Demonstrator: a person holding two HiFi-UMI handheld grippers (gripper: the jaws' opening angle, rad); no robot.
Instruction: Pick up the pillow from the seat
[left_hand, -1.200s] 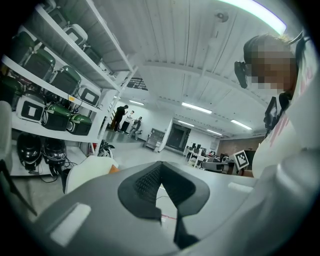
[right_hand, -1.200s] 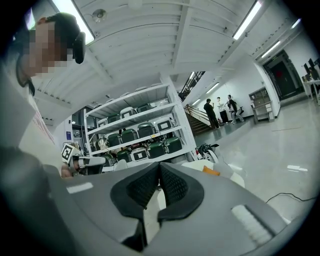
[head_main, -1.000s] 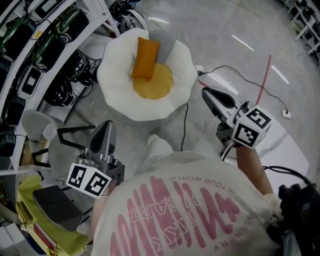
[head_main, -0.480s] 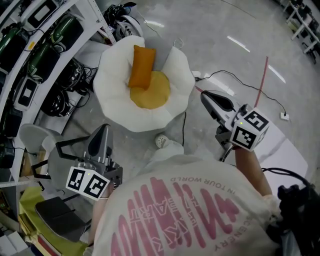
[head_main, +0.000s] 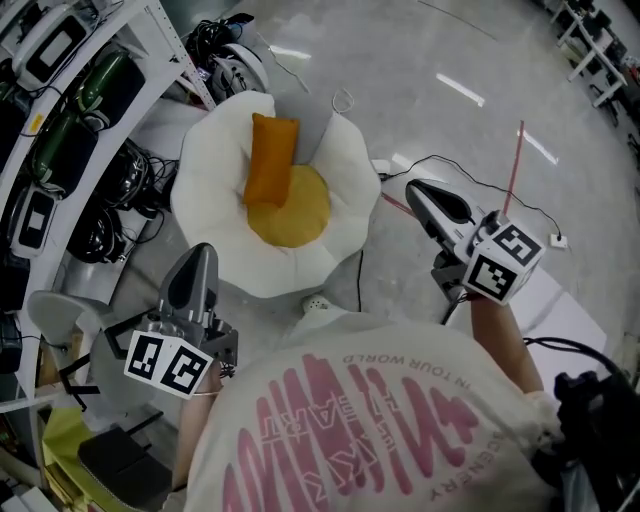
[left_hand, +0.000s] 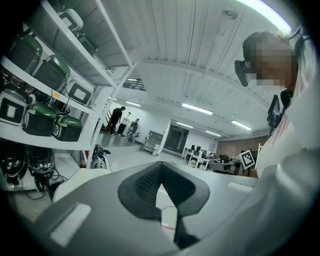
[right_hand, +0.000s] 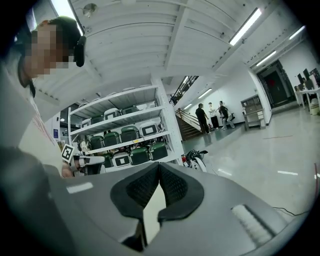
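You are holding the left tongs (head_main: 203, 250) and the right tongs (head_main: 414, 188) out in front of you, and both are pressing fully together with nothing between them. The orange pillow (head_main: 270, 160) is lying on the white egg-shaped seat (head_main: 215, 230) on the floor ahead, reaching from the yellow centre toward the far rim. Neither pair is touching it. The left tongs are showing over the seat's near left edge and the right tongs are sitting off its right side. A shelving rack (head_main: 60, 110) is standing at your left.
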